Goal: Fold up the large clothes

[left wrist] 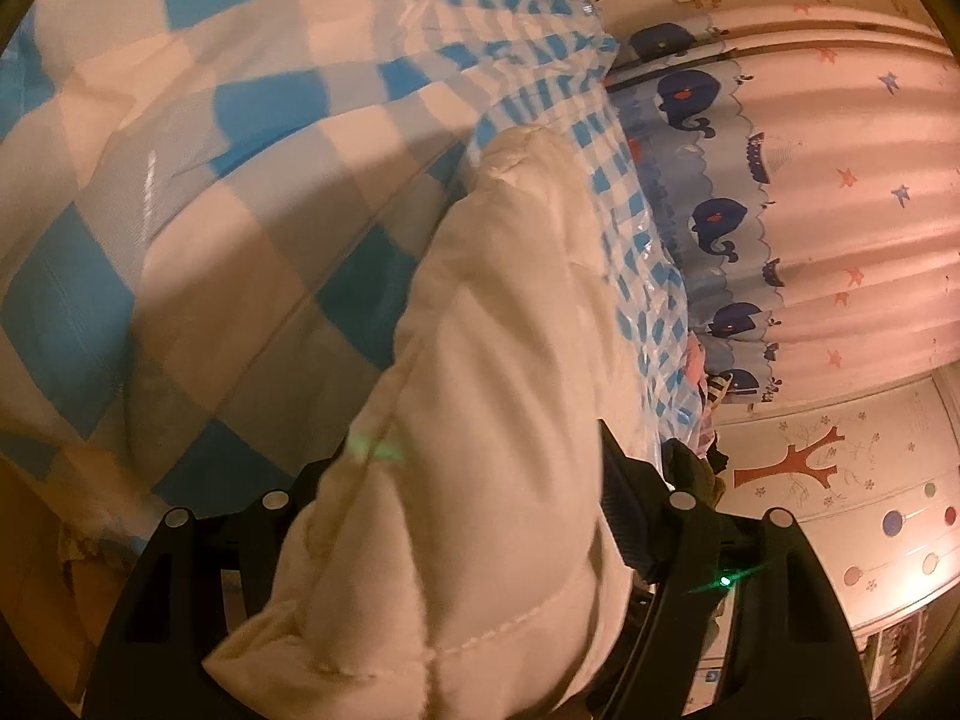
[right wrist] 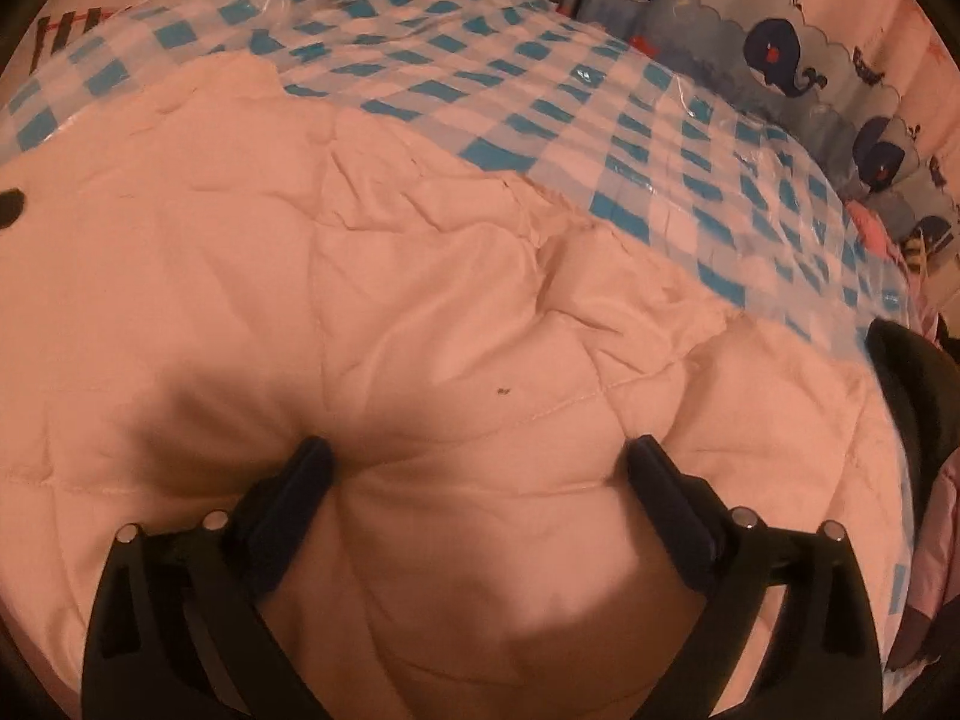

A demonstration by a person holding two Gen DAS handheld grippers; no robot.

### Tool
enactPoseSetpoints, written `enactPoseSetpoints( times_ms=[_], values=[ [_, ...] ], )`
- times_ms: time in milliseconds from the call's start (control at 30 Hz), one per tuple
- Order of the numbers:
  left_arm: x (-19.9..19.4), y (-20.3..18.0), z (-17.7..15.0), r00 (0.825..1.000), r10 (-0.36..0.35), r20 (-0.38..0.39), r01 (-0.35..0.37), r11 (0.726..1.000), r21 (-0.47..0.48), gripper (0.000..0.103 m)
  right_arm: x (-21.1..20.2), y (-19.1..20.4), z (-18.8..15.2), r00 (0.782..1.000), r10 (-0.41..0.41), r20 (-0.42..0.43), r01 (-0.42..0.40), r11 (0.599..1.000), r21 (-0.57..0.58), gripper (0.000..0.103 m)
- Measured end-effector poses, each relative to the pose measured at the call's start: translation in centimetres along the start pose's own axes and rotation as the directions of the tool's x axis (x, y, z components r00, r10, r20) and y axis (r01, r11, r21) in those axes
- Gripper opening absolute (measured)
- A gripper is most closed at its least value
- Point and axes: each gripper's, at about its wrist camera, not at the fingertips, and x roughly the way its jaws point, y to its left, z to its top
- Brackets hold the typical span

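A: Where's the quilted cream garment (right wrist: 372, 312) lying?

B: It's spreading over the blue-checked plastic sheet (right wrist: 600, 120). The left gripper (left wrist: 480, 516) is pinching a thick bunch and lifting it.

A: And the right gripper (right wrist: 480, 456)?

B: Its jaws are standing spread, pressing into the padding w/o gripping. Fabric's looking soft, puffy, prob. light but bulky; it's asking for a hold at a stitched edge.

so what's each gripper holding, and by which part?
Left gripper clamps a bunched fold of the cream quilted garment. Right gripper is open, fingers pressed into the garment's flat panel, gripping nothing.
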Motion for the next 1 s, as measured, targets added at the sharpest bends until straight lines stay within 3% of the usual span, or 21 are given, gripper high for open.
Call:
enactPoseSetpoints(
  times_ms=[67,167,233,367,500,667,767,833,1000],
  values=[
    [-0.3,-0.9,-0.1,1.0,0.01,0.009,-0.011,1.0,0.028,0.068,-0.8,-0.3,0.3,1.0,0.01,-0.005,-0.01,1.0,0.012,0.095],
    [-0.8,-2.0,0.0,1.0,0.016,0.015,-0.017,0.998,0.066,0.067,-4.0,0.0,-0.4,0.997,0.026,0.072,-0.026,1.0,0.003,0.095],
    [-1.0,-2.5,-0.1,1.0,0.021,0.021,-0.023,0.996,0.085,0.066,-3.1,1.1,-1.3,0.999,0.023,0.029,-0.022,0.999,-0.033,0.095],
    [-1.3,-4.0,-0.9,1.0,0.009,0.028,-0.013,0.993,0.119,0.049,-0.7,2.1,-2.2,1.0,0.005,0.018,-0.004,0.999,-0.035,0.097],
    [-2.0,-7.7,-1.9,0.999,-0.02,0.045,0.009,0.975,0.224,0.045,-0.9,1.7,-2.2,1.0,0.025,0.018,-0.024,0.999,-0.022,0.097],
    [-2.4,-13.8,-4.2,0.997,-0.055,0.062,0.028,0.926,0.376,0.044,-1.9,0.1,-2.6,0.993,0.114,0.039,-0.115,0.993,0.027,0.097],
    [-2.3,-17.6,-5.7,0.995,-0.076,0.06,0.04,0.887,0.46,0.044,-5.0,-2.5,-3.9,0.974,0.191,0.121,-0.204,0.973,0.104,0.097],
    [-1.8,-20.0,-7.0,0.995,-0.081,0.05,0.044,0.856,0.516,0.044,-7.4,-5.3,-5.5,0.945,0.257,0.203,-0.295,0.938,0.185,0.097],
    [1.0,-25.6,-11.8,0.997,-0.077,0.013,0.05,0.757,0.652,0.045,-10.4,-13.0,-10.2,0.854,0.369,0.367,-0.494,0.798,0.346,0.097]
  ],
)
